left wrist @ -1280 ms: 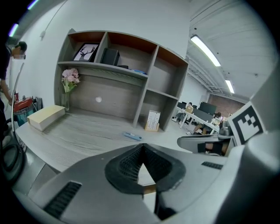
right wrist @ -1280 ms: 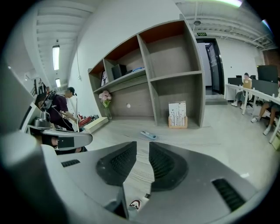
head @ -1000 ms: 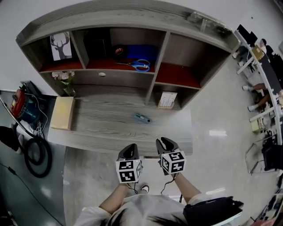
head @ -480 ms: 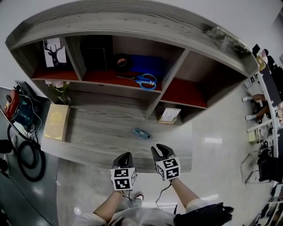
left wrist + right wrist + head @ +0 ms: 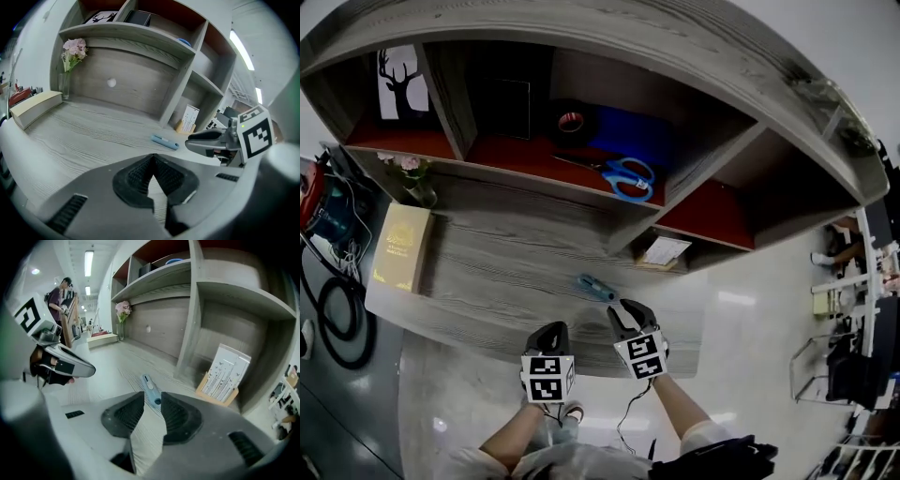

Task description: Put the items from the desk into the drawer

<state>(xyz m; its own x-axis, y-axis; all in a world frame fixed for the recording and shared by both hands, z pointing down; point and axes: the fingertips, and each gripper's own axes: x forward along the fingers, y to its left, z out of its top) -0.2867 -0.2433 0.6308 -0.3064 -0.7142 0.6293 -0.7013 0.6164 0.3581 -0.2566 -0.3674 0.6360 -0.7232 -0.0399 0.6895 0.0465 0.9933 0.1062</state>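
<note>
Grippers at the front edge of the grey wood-grain desk [image 5: 487,272] — right gripper [image 5: 152,397] open, left gripper [image 5: 152,156] closed.
The right gripper's jaws stand apart, having just been opening, with nothing between the pads; the small light-blue plastic cutter [image 5: 150,387] lies flat on the desk just ahead of its tips. The left gripper sits beside it, jaw tips pressed together and empty. Farther back, a white printed card in a wooden stand [image 5: 661,251] leans in the lower right cubby, blue-handled scissors [image 5: 623,175] lie on the red shelf above — and a yellowish rectangular book [image 5: 398,246] rests at the desk's left end.
</note>
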